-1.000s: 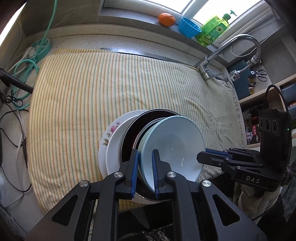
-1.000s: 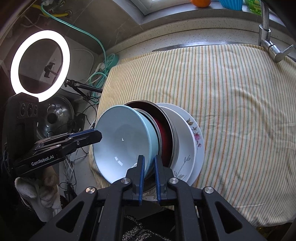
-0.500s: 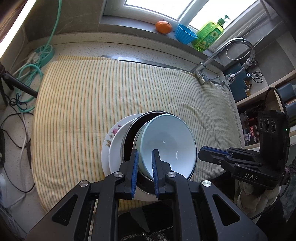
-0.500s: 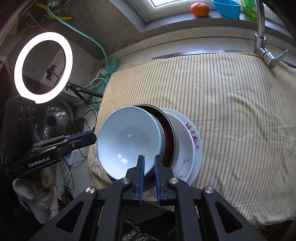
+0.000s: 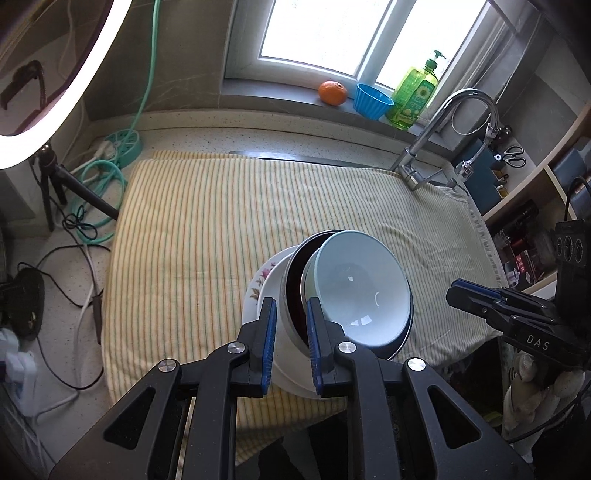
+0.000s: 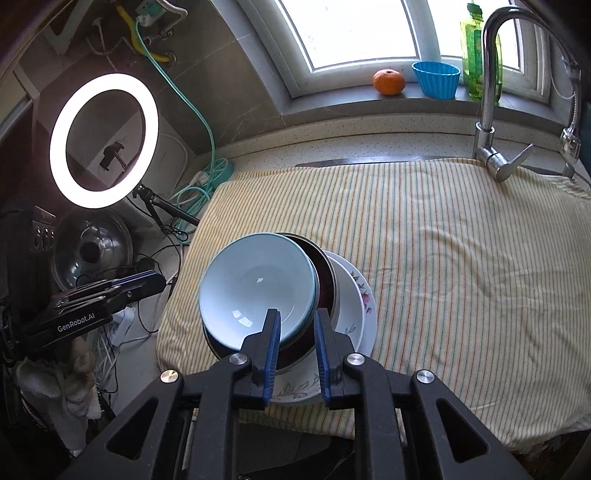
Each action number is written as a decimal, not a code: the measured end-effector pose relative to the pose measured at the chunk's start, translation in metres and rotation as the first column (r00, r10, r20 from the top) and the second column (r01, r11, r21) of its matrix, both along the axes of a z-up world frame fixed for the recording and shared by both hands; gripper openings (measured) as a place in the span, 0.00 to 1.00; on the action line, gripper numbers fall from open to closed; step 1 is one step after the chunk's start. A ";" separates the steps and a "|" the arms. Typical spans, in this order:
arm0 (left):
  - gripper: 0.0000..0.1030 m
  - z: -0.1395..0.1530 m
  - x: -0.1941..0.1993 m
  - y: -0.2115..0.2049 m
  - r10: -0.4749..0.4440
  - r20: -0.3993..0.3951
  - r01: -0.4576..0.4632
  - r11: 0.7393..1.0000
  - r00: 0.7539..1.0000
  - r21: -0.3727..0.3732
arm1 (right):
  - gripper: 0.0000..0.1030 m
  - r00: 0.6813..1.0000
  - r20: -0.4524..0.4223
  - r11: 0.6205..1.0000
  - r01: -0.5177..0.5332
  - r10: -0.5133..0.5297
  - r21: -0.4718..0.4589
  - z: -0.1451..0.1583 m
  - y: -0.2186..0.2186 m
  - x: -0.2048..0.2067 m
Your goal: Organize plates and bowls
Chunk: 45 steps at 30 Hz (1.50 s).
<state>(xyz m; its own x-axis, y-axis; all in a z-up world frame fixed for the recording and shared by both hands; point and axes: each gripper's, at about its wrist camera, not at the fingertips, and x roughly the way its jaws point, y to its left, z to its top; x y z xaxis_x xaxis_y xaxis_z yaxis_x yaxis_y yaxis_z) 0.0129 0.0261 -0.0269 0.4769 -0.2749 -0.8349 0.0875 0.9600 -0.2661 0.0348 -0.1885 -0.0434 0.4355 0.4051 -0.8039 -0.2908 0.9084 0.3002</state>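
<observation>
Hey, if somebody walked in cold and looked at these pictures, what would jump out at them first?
Probably the nested stack near the front edge of the striped cloth: a pale blue bowl inside a dark metal-rimmed bowl, on a white floral plate. The glowing ring light stands at the left, and an orange sits on the windowsill behind.

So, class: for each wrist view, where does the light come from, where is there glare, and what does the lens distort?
Left wrist view: the window is blown out white, the ring light glares at the corner, and the striped cloth bows outward. Right wrist view: the ring light glares, small highlights sit in the pale blue bowl, and the window frame curves.
</observation>
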 end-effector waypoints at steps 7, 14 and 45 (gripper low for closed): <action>0.24 0.007 -0.028 -0.011 0.002 0.097 -0.010 0.996 0.995 0.087 | 0.26 0.989 0.148 0.995 0.028 -0.013 -0.098 0.007 0.012 -0.031; 0.52 0.016 -0.051 -0.017 0.019 0.182 -0.041 0.992 0.983 0.116 | 0.40 0.968 0.249 0.988 0.068 -0.032 -0.136 0.016 0.014 -0.057; 0.69 0.023 -0.089 -0.022 0.061 0.224 -0.093 0.986 0.973 0.137 | 0.70 0.940 0.318 0.984 0.157 -0.122 -0.089 0.021 0.010 -0.091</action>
<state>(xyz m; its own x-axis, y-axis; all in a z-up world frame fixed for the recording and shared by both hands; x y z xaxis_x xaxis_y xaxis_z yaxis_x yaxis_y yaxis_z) -0.0766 0.0041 -0.0036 0.6672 -0.1136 -0.7361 0.0523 0.9930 -0.1058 -0.0566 -0.1788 -0.0225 0.7161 0.2383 -0.6561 -0.2214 0.9689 0.1103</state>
